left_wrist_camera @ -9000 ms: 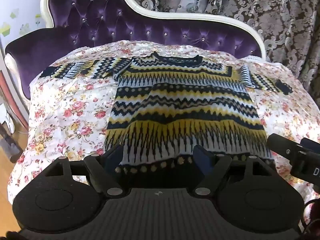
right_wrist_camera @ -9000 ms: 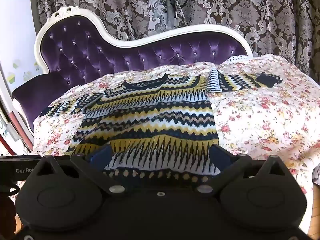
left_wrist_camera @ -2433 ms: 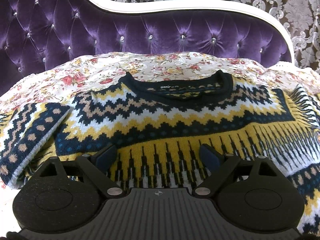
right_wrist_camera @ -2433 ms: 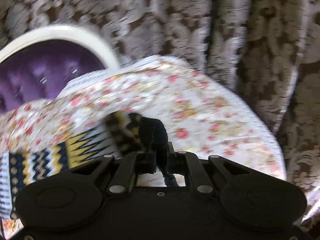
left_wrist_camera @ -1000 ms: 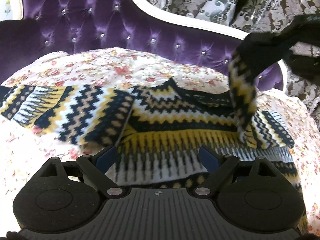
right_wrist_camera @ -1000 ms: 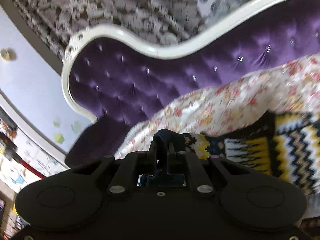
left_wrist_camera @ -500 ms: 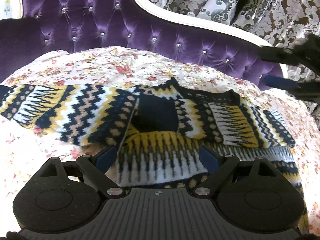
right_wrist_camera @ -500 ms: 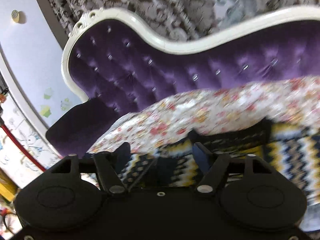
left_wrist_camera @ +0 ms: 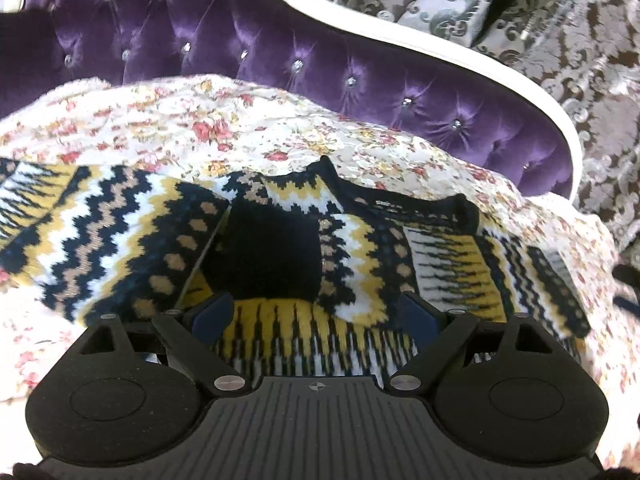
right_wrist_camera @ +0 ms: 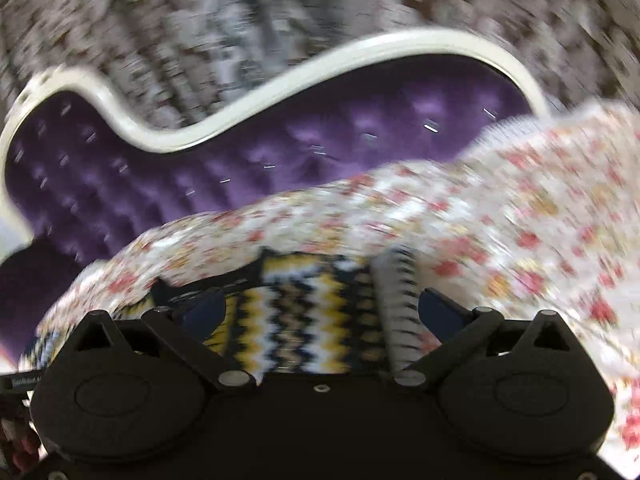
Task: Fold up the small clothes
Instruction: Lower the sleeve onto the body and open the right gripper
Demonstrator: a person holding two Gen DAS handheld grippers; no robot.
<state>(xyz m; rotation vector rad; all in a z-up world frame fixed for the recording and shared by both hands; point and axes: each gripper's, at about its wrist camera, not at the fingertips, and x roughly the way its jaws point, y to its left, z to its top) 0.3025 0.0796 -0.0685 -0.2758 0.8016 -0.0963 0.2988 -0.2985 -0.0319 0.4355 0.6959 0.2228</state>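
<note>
From your left gripper (left_wrist_camera: 312, 316), spread wide and empty, the sweater (left_wrist_camera: 360, 264) lies just ahead on the flowery bed cover (left_wrist_camera: 200, 120). Its unfolded sleeve (left_wrist_camera: 80, 220) stretches left, nearest this gripper.

Your right gripper (right_wrist_camera: 320, 312), blurry, is spread too, holding nothing.

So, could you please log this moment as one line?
sweater: flat on quilt | right sleeve: folded across chest | left claw: open | right claw: open
</note>
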